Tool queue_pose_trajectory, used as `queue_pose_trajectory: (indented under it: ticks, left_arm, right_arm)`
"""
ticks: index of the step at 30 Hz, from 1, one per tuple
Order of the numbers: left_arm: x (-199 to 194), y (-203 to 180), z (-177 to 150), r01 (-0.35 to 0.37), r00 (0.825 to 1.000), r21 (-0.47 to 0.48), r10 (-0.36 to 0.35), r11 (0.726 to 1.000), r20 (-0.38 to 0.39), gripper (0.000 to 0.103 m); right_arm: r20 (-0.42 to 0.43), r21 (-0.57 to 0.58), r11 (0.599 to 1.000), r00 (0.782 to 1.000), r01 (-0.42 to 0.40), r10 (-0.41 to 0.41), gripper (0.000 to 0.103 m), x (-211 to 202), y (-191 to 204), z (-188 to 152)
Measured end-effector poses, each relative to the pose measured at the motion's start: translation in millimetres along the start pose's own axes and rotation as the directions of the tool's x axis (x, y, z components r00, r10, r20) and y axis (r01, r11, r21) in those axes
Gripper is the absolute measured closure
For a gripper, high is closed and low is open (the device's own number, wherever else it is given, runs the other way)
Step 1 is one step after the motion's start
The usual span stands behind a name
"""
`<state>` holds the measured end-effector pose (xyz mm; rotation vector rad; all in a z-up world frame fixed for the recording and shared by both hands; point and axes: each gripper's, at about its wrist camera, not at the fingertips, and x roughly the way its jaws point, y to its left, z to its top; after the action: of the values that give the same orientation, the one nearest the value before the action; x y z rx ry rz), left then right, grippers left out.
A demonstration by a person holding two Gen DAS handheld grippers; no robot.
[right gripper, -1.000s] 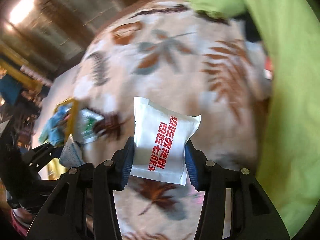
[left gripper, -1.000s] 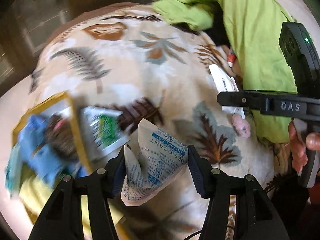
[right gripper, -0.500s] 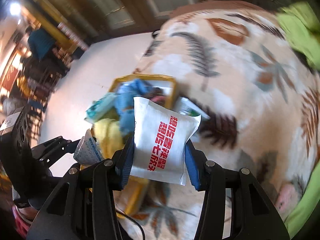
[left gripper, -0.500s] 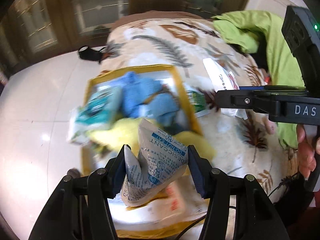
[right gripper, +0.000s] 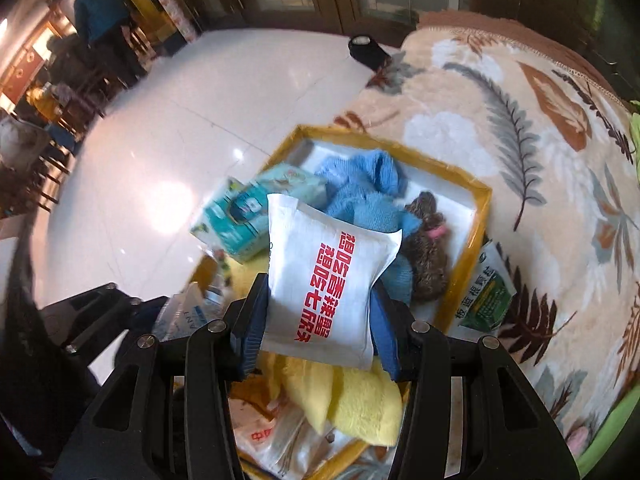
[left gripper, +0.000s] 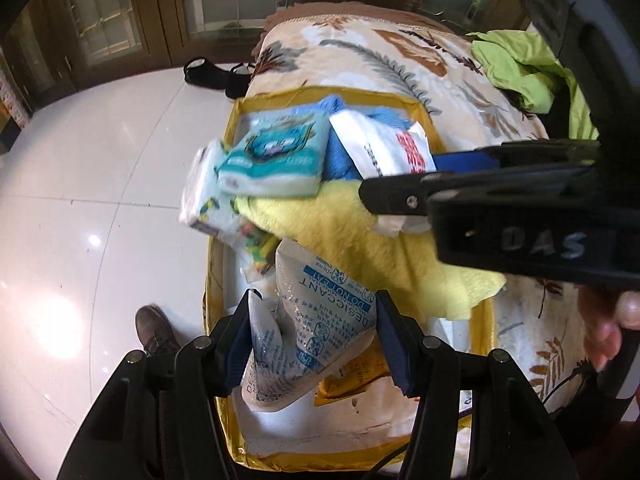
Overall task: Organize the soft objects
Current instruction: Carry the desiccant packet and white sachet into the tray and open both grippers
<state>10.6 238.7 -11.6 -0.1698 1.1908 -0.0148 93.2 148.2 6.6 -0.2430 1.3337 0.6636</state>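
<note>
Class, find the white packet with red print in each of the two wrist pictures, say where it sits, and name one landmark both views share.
Left wrist view: the white packet with red print sits upper right of centre, partly behind the right hand-held gripper, over the box.
Right wrist view: it fills the centre, clamped between that hand-held gripper's pads.
Shared landmark: the yellow-rimmed box on the leaf-patterned blanket.

The left gripper [left gripper: 312,340] is clamping a desiccant packet [left gripper: 316,328] over the yellow-rimmed tray [left gripper: 486,320], beside a yellow towel [left gripper: 360,240].
</note>
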Motion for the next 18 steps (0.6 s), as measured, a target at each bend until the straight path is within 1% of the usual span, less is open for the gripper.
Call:
queue_pose_trajectory:
  ticks: [2,4,5,7,9,11,12,13,15,18]
  left_arm:
    - [4,2,-2,-0.004,1.000,-0.008,0.004,1.000,-0.006,0.046]
    - [7,3,-4,-0.014,1.000,-0.019,0.014,1.000,-0.011,0.044]
    - [8,5,-5,-0.014,1.000,-0.033,0.014,0.999,-0.010,0.043]
    - [8,8,-5,-0.014,1.000,-0.067,0.014,0.998,-0.006,0.037]
    - [5,12,-6,-0.010,1.000,-0.110,0.010,0.994,0.001,0.035]
    - [0,14,-7,-0.021,1.000,-0.129,0.023,0.991,0.013,0.033]
    - [-2,14,-7,-0.025,0.999,-0.132,0.028,0.991,0.018,0.031]
    - [-5,13,-7,-0.027,0.999,-0.134,0.031,0.991,0.027,0.031]
    - [-9,12,-7,-0.026,0.999,-0.131,0.030,0.991,0.034,0.031]
    - [-12,12,-8,-0.026,0.999,-0.137,0.031,0.990,0.037,0.031]
  right_arm:
    - [-0.009,0.001,1.000,1.000,0.009,-0.009,0.055,11,-1,-2]
    - [0.012,0.009,1.000,1.000,-0.010,0.010,0.052,12,-3,-4]
    - [0.019,0.024,0.999,0.999,-0.028,0.027,0.052,11,-6,-4]
    - [0.018,0.061,0.995,0.997,-0.073,0.072,0.051,8,-10,-2]
    - [0.022,0.087,0.988,0.992,-0.130,0.128,0.048,1,-14,-3]
    - [0.046,0.093,0.984,0.988,-0.154,0.150,0.045,-8,-16,-5]
    - [0.066,0.096,0.981,0.984,-0.171,0.165,0.041,-14,-17,-7]
    - [0.075,0.099,0.979,0.982,-0.178,0.171,0.038,-16,-18,-7]
    - [0.080,0.109,0.977,0.981,-0.186,0.178,0.037,-18,-19,-7]
    - [0.028,0.112,0.983,0.989,-0.147,0.144,0.037,-8,-18,-5]
